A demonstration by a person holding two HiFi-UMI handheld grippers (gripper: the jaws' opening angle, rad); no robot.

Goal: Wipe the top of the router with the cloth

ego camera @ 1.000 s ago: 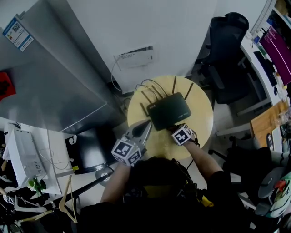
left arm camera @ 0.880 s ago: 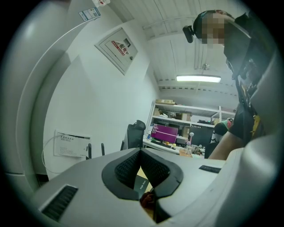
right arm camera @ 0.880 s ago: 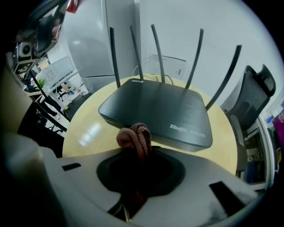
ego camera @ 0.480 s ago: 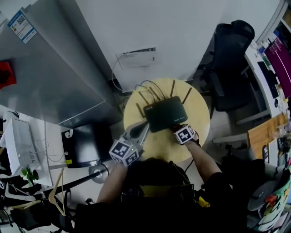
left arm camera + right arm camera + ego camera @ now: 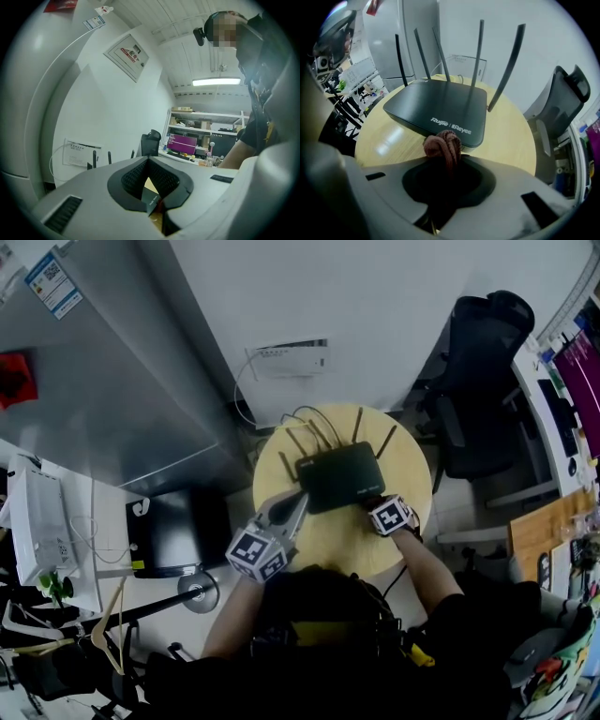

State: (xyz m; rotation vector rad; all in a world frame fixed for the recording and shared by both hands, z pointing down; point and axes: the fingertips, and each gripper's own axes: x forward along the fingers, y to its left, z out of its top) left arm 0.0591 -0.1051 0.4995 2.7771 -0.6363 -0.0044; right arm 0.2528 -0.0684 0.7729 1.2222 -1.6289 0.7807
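A black router with several upright antennas lies on a round yellow table. My left gripper reaches its front left corner. In the left gripper view the jaws of the left gripper stand together, with a dark corner of the router between them. My right gripper is at the router's front right edge, shut on a bunched reddish-brown cloth. The cloth sits just before the front edge of the router, low against the table.
A black office chair stands behind the table at the right. A white wall box with cables is behind the table, and a grey cabinet stands at the left. A black box sits on the floor at the left.
My right gripper with the cloth has edged slightly to the right along the router's front edge. The left gripper stays where it was.
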